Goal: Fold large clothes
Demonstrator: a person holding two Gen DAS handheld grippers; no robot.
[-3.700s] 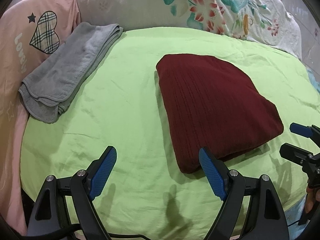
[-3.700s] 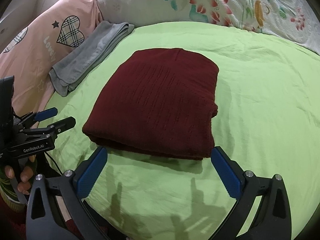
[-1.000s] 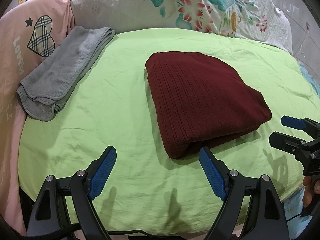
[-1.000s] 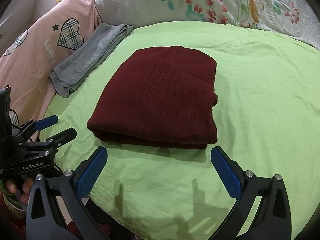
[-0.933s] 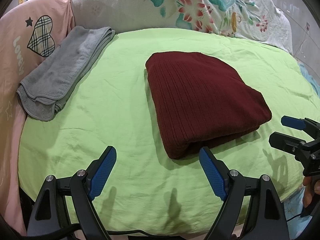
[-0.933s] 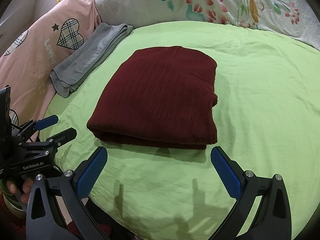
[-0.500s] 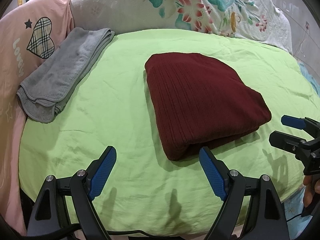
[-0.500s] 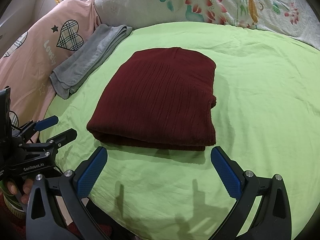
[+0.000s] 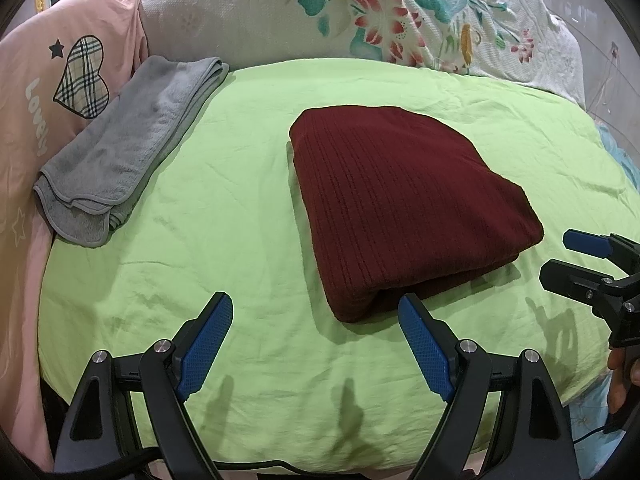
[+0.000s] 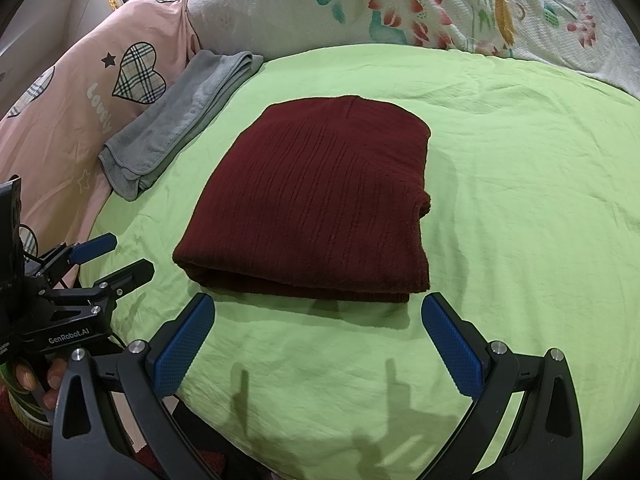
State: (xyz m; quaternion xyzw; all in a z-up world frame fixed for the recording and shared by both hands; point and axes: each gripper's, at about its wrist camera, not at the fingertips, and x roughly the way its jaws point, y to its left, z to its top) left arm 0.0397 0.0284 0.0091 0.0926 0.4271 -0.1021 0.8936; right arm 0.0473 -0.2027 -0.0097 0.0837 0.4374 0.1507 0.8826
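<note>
Left hand-held gripper (image 9: 316, 338): held low over the near edge of the bed, blue pads (image 9: 206, 342) spread wide, nothing between them, clear of the cloth. Also seen from the right wrist view at near left (image 10: 114, 258), fingers parted, gripped by a hand (image 10: 38, 380) at the frame edge.

Right hand-held gripper (image 10: 318, 344): level over the near edge, jaws wide, empty, pointing at the near edge of the folded garment. Seen from the left wrist view at far right (image 9: 576, 258), fingers apart.

Dark red ribbed sweater (image 9: 404, 204): folded into a thick rectangle, lying flat at mid-bed on the lime green sheet (image 9: 224, 208), just beyond both sets of fingertips, touched by neither.

Grey towel (image 9: 124, 156): folded, at far left, partly on the sheet and against the pink quilt (image 9: 32, 92) with plaid heart print; well apart from the sweater.

Floral white bedspread (image 9: 360, 12): bunched along the far side.

Change against the frames of a few seconds ago: sweater farther from both grippers and lower fold no longer overlapped by the left gripper's right pad; both grippers drawn back toward the near edge; spread of jaws unchanged; towel and sweater in the same places on the bed.
</note>
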